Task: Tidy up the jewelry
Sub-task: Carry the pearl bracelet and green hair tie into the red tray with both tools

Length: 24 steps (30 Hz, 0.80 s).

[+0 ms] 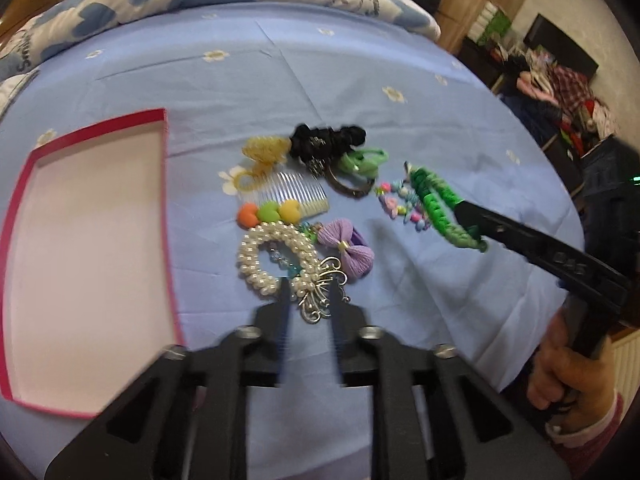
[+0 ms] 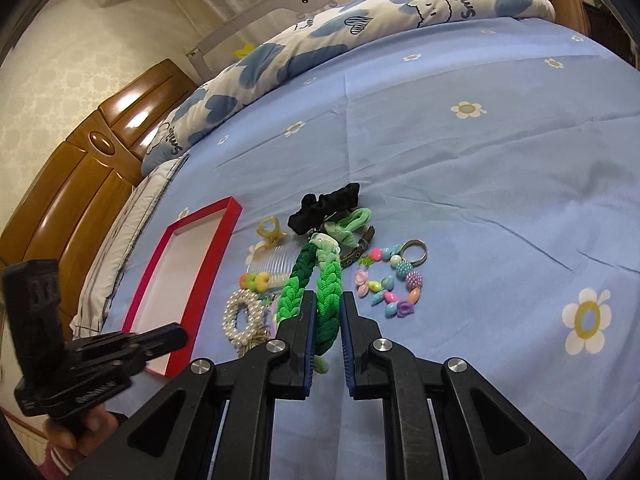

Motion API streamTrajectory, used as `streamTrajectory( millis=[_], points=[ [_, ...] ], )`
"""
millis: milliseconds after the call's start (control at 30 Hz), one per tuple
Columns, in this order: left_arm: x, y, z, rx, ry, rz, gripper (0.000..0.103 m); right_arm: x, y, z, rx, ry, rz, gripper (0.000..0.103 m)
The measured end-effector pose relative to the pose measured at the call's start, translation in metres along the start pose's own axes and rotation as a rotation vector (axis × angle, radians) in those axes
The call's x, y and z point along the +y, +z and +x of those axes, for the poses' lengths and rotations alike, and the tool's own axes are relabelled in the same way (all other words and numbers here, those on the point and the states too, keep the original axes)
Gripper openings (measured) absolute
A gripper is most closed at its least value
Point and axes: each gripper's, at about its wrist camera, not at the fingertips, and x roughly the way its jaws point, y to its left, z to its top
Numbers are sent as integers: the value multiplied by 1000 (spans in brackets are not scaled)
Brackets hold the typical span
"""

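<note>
In the left wrist view, the left gripper (image 1: 308,300) hangs just above the silver filigree brooch (image 1: 320,300) and the pearl bracelet (image 1: 272,260). Its jaws stand a little apart and the brooch shows between them, but I cannot tell whether the pads press on it. The pink-rimmed tray (image 1: 24,184) lies at the left side of the blue bedsheet (image 1: 320,80), apart from the heap. At the right, the right gripper (image 1: 466,216) holds the green braided band (image 1: 436,200) by its near end, and the band hangs slanted above the sheet.

In the right wrist view, the right gripper (image 2: 326,312) is clenched on the green braided band (image 2: 316,280); one strand of the loop goes between the pads and the other passes outside the left finger. The far end reaches to the black scrunchie (image 2: 328,200). The colourful bead bracelet (image 2: 388,280) lies just beside it on the sheet.

I judge the band to be light, soft and floppy, not fragile, and its woven surface should not slip. A pinch across one strand seems enough, but the free end may drag on the neighbouring pieces
</note>
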Motion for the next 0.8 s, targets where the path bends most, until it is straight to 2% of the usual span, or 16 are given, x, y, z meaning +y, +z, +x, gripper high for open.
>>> streamTrajectory(
  millis=[100, 233, 367, 400, 433, 500, 800],
  points=[
    [-9, 4, 20, 40, 31, 60, 32, -5, -5, -5, 1, -2, 14, 11],
    [-17, 12, 43, 75, 61, 104, 33, -15, -11, -5, 10, -20, 37, 11],
    [-12, 15, 64, 117, 59, 91, 33, -19, -13, -7, 11, -23, 53, 11],
    [-12, 15, 65, 110, 53, 92, 30, -19, -13, -8, 10, -24, 53, 11],
    [-11, 15, 64, 102, 55, 94, 20, -19, -13, -8, 8, -25, 52, 11],
    [-10, 15, 59, 81, 54, 97, 12, -19, -13, -9, 6, -26, 55, 11],
    [-2, 2, 12, -10, 32, 63, 8, -6, -12, -11, 3, -2, 35, 11]
  ],
)
